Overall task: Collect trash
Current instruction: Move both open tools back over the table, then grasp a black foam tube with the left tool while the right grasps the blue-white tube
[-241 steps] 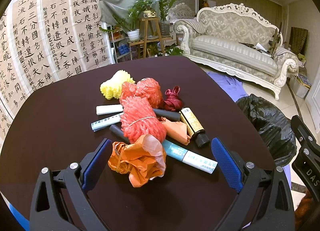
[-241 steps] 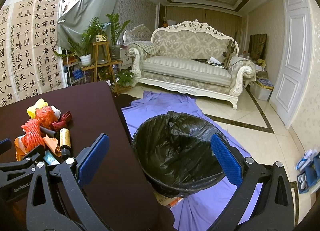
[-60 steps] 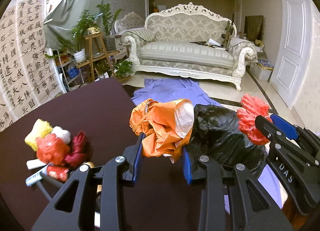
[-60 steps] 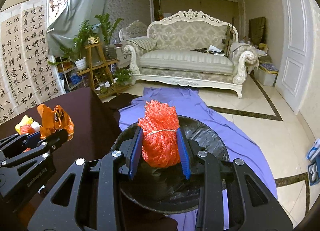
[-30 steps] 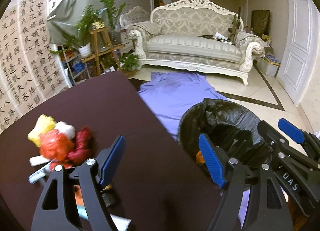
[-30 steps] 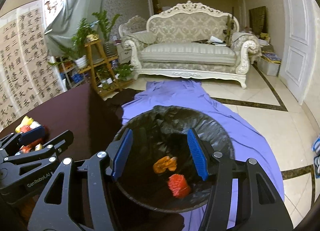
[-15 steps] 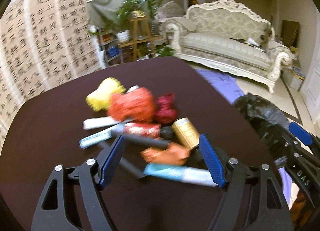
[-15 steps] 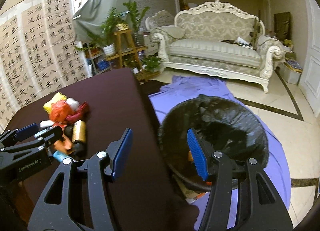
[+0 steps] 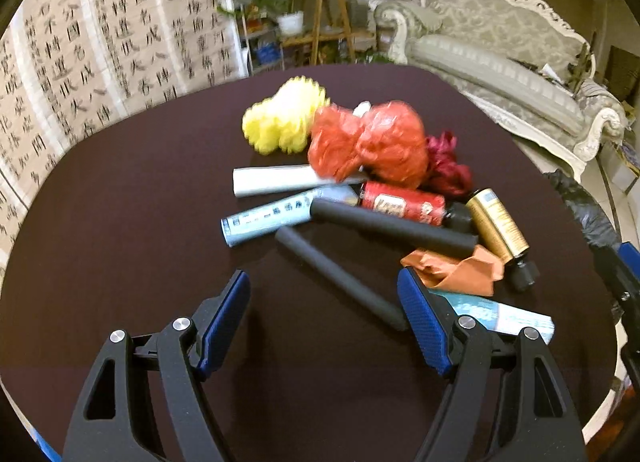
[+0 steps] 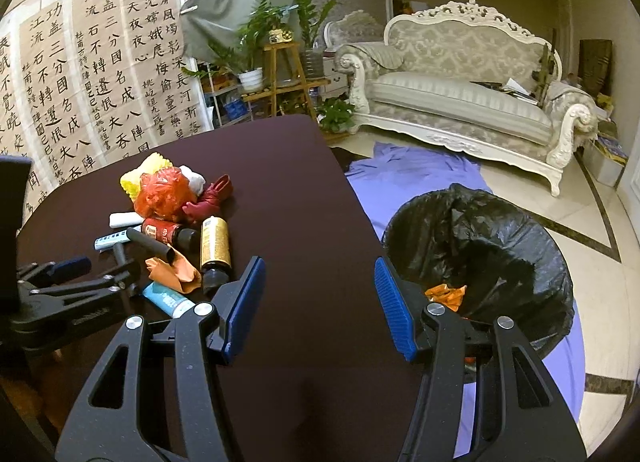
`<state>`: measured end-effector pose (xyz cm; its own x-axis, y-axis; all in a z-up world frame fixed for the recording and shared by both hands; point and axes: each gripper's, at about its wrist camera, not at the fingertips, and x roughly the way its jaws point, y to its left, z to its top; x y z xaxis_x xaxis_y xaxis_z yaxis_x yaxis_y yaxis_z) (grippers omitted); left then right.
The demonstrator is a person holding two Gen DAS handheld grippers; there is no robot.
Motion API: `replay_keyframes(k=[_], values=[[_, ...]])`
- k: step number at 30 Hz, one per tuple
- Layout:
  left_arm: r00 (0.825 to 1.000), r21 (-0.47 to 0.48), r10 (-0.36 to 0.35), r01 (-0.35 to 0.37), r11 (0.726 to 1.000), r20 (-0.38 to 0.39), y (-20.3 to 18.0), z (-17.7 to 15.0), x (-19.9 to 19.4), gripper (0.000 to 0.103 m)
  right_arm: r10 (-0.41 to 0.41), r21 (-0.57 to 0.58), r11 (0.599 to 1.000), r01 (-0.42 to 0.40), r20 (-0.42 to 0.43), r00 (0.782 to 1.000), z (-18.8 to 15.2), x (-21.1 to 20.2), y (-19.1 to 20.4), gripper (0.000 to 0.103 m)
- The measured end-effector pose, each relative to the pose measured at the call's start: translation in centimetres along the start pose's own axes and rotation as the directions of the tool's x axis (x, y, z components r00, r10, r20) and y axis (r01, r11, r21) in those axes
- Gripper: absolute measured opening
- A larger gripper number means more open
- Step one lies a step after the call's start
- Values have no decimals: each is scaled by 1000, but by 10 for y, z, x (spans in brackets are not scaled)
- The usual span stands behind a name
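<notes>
A pile of trash lies on the dark round table (image 9: 120,246): a yellow foam net (image 9: 282,122), a red plastic bag (image 9: 372,142), a dark red wrapper (image 9: 446,168), a red can (image 9: 402,202), a gold bottle (image 9: 498,228), two black foam tubes (image 9: 340,278), orange paper (image 9: 456,272) and light blue tubes (image 9: 272,216). My left gripper (image 9: 324,314) is open and empty, just short of the near black tube. My right gripper (image 10: 320,302) is open and empty over the table edge, between the pile (image 10: 176,218) and the black-lined bin (image 10: 480,254). Orange trash (image 10: 446,294) lies in the bin.
A purple cloth (image 10: 416,174) covers the floor under the bin. A white sofa (image 10: 460,102) stands behind it. A plant stand (image 10: 284,70) and calligraphy sheets (image 10: 80,82) are behind the table. The left gripper shows in the right wrist view (image 10: 76,274).
Both grippers dropped their trash into the bin and opened. They have swung back left toward the pile, and the left gripper has come closer to the black tubes.
</notes>
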<state>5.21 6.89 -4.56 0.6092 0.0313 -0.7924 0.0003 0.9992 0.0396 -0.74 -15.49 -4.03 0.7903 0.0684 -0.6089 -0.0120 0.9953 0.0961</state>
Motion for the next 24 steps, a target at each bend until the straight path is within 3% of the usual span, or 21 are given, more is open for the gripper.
replay_keyframes(k=[6, 9, 11, 17, 24], values=[[999, -2, -30, 30, 1000, -22, 9, -7, -2, 71, 8, -7, 1000, -8, -18, 1000, -1, 5, 5, 56], [999, 21, -35, 35, 999, -12, 12, -13, -7, 59, 9, -18, 1000, -9, -31, 999, -3, 8, 10, 56], [999, 28, -44, 44, 999, -5, 14, -15, -9, 44, 10, -25, 1000, -11, -38, 999, -4, 10, 13, 56], [999, 50, -42, 41, 998, 11, 23, -17, -12, 20, -1, -51, 999, -3, -75, 997, -6, 17, 23, 56], [996, 48, -83, 82, 995, 12, 32, -22, -17, 14, 7, -92, 996, -20, -133, 991, -18, 23, 38, 56]])
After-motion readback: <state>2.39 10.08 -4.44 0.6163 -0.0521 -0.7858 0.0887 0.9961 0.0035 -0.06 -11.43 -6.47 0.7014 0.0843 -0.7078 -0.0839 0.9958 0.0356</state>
